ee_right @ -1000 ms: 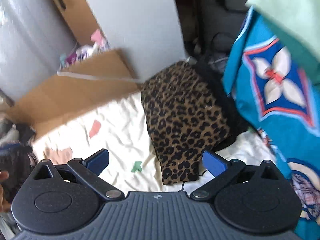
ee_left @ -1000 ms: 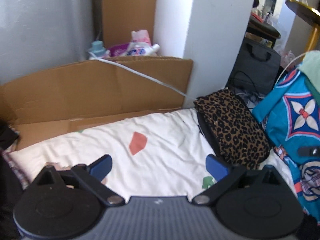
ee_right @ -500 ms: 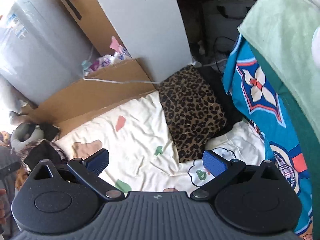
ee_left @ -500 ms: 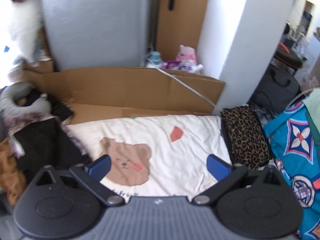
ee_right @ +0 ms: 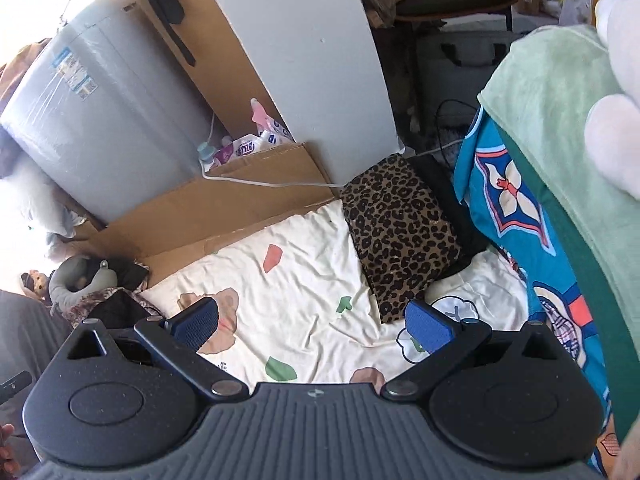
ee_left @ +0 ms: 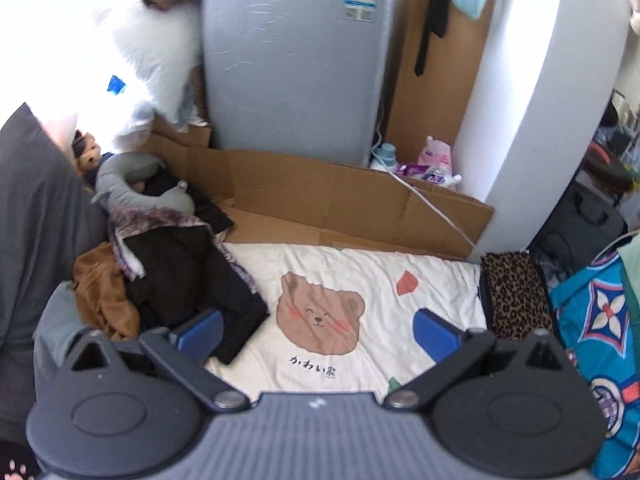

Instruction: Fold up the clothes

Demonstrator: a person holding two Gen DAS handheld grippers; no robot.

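Hovering above bear-print sheet (ee_left: pixel 360 280) — left gripper (ee_left: pixel 316 328) and right gripper (ee_right: pixel 312 322) both spread apart, empty; black clothes pile (ee_left: pixel 188 272) just left.

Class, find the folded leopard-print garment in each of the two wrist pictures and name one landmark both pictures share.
Left wrist view: the leopard-print garment lies at the right edge of the white sheet, beside the blue patterned fabric.
Right wrist view: it lies right of centre, on the sheet's far right part.
Shared landmark: the grey appliance behind the cardboard.
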